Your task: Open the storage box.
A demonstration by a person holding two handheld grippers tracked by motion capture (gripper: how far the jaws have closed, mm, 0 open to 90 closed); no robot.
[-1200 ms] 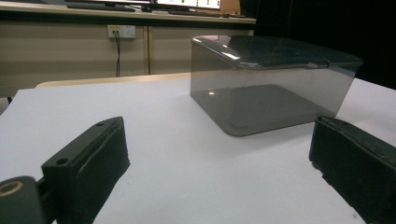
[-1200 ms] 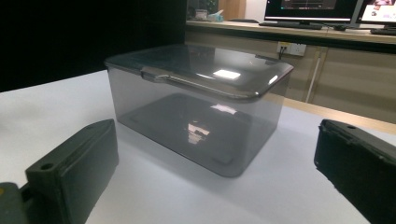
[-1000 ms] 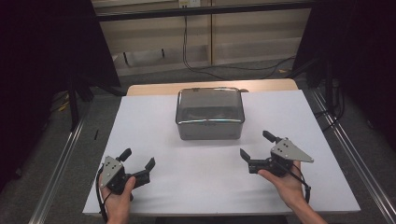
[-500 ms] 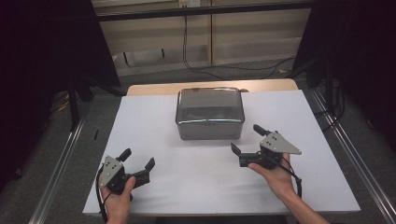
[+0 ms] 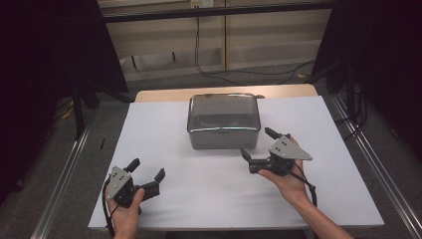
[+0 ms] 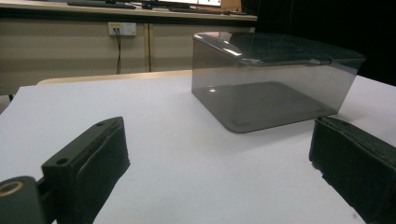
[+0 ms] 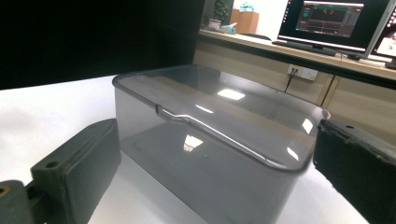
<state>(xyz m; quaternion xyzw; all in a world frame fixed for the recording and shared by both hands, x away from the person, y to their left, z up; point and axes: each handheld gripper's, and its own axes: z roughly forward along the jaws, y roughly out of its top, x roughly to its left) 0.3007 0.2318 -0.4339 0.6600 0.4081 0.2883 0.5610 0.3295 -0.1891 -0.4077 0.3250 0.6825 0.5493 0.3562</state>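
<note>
Jaws wide apart on both grippers, nothing held. Right gripper just beside smoky see-through plastic box with lid, box mid-table on white table sheet. Left gripper far off, near front edge. Job barely begun: box untouched, lid on. Inside looks empty, hard to tell through dark plastic.

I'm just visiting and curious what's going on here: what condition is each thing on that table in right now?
Grey see-through box: upright on the white table, lid shut, looks empty.
Left tool: jaws open, holding nothing, low over the near left part of the table, well away from the box.
Right tool: jaws open, holding nothing, close to the box's front right corner, not touching it.
</note>
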